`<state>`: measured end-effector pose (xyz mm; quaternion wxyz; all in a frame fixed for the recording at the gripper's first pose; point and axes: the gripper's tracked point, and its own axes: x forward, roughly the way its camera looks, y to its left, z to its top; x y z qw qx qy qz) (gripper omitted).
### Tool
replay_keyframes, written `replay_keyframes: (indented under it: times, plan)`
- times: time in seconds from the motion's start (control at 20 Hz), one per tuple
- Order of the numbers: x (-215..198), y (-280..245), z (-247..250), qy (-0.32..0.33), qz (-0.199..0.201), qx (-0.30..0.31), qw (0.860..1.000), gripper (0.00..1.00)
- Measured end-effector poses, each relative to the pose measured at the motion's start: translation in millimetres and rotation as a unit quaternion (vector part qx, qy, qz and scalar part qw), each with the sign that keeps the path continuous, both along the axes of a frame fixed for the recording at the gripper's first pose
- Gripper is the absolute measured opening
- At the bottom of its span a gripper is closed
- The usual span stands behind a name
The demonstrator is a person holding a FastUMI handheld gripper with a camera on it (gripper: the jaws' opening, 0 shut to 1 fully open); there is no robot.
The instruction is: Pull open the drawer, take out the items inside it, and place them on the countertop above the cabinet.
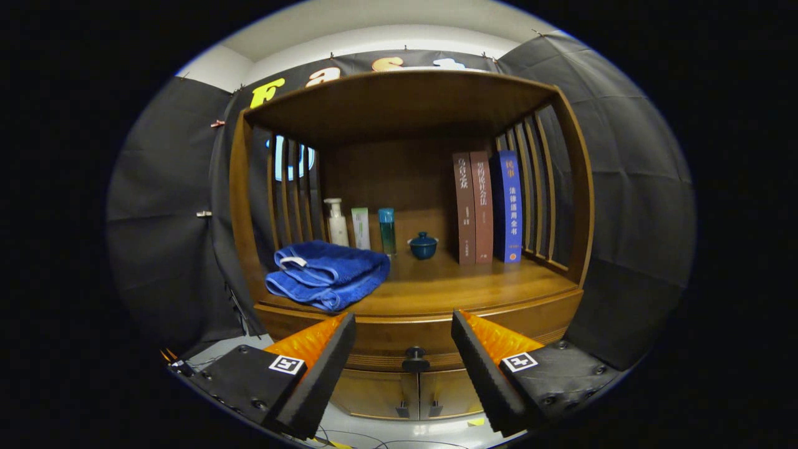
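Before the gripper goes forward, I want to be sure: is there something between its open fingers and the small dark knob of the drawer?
Nothing visible stands between. The gripper is open, and the small dark drawer knob lies in the gap between its fingers, just ahead. The folded blue towel rests higher, on the wooden countertop.

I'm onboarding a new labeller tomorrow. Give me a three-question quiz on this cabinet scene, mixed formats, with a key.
1. True or false: the gripper is open, with the drawer knob showing in the gap between its fingers.
2. Multiple choice: what lies nearest the front edge of the countertop? A) the folded blue towel B) the small blue lidded pot C) the three upright books
3. Fill in: the white pump bottle stands at the back, directly behind the ____.

Key: 1 true; 2 A; 3 towel.
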<state>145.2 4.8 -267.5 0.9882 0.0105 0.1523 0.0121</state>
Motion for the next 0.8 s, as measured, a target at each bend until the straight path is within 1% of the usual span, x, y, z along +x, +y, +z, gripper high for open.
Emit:
replay_keyframes:
  times: [0.15, 0.25, 0.45, 0.55, 0.6, 0.75, 0.8]
  plan:
    - [9.8, -4.4, -35.2, 0.024, -0.002, -0.006, 1.000, 0.99]
    - [15.2, -6.7, -58.2, 0.046, -0.005, 0.005, 0.999, 0.99]
    - [24.6, -18.3, -80.8, 0.075, -0.025, 0.017, 0.997, 0.99]
    - [24.8, -20.6, -93.3, 0.089, -0.028, 0.019, 0.995, 0.92]
    - [25.2, -20.8, -99.1, 0.097, -0.029, 0.017, 0.995, 0.84]
    - [28.4, -21.2, -119.1, 0.116, -0.027, 0.010, 0.993, 0.74]
    - [27.8, -20.9, -123.8, 0.121, -0.026, 0.007, 0.992, 0.67]
